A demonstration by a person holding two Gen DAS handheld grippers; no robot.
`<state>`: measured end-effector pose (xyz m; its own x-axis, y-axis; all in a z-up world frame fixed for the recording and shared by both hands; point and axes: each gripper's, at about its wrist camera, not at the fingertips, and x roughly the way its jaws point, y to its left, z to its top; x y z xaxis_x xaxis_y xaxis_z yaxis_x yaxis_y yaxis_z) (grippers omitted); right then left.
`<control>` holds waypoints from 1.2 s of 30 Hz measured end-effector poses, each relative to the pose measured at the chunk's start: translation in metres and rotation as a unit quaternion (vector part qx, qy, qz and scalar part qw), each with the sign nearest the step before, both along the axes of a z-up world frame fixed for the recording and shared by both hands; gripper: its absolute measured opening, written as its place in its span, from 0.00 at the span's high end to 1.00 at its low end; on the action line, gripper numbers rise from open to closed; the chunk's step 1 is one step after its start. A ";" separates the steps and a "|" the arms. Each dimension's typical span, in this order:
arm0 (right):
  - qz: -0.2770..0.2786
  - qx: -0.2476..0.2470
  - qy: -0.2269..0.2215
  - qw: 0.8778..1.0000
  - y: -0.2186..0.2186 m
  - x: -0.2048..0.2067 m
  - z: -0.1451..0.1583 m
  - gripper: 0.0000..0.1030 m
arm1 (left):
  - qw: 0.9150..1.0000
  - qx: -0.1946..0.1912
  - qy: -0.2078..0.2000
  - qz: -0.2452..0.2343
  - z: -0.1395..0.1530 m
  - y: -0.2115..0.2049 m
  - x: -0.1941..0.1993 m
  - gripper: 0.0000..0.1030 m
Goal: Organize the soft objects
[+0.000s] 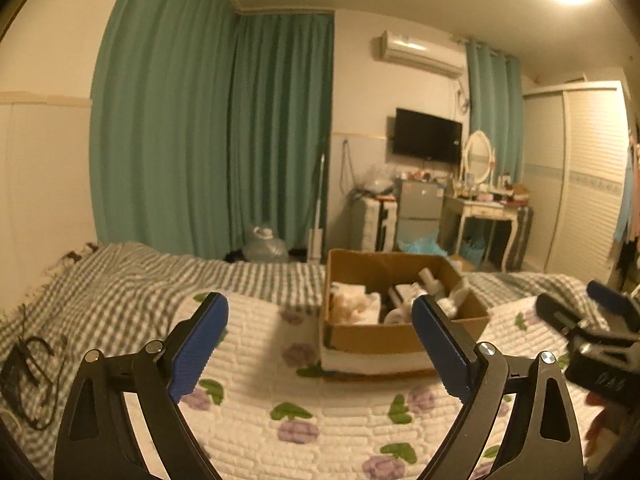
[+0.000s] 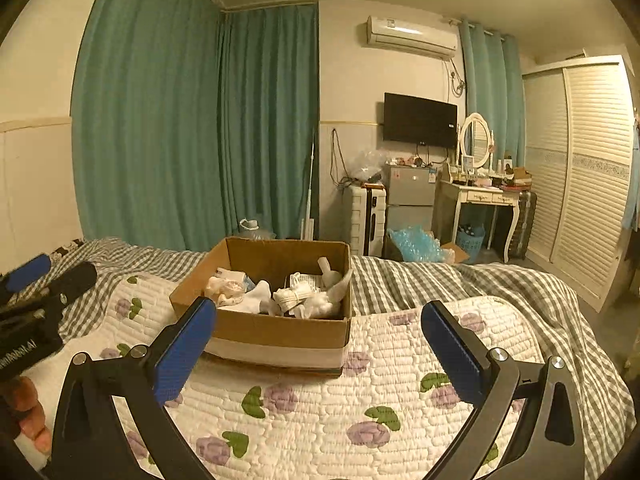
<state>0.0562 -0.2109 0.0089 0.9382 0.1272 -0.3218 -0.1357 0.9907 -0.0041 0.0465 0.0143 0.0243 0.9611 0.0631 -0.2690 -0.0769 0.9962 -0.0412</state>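
Note:
A brown cardboard box stands on the white flowered quilt on the bed. It holds several white soft items, rolled and crumpled. The box also shows in the left wrist view, with its soft items. My left gripper is open and empty, held above the quilt short of the box. My right gripper is open and empty, also short of the box. Each gripper appears at the edge of the other's view: the right one and the left one.
A grey checked blanket covers the bed around the quilt. Black cables lie on it at the left. Beyond the bed are teal curtains, a suitcase, a small fridge, a dressing table and a wardrobe.

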 end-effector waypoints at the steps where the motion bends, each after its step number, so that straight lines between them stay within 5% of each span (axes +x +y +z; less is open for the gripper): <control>1: 0.000 0.003 -0.002 1.000 -0.002 -0.001 0.001 0.00 | 1.000 -0.001 0.000 -0.003 0.001 0.001 -0.002 0.08; 36: -0.007 0.004 0.001 1.000 0.000 -0.005 0.004 0.00 | 1.000 0.006 0.016 -0.014 -0.010 -0.011 -0.007 0.08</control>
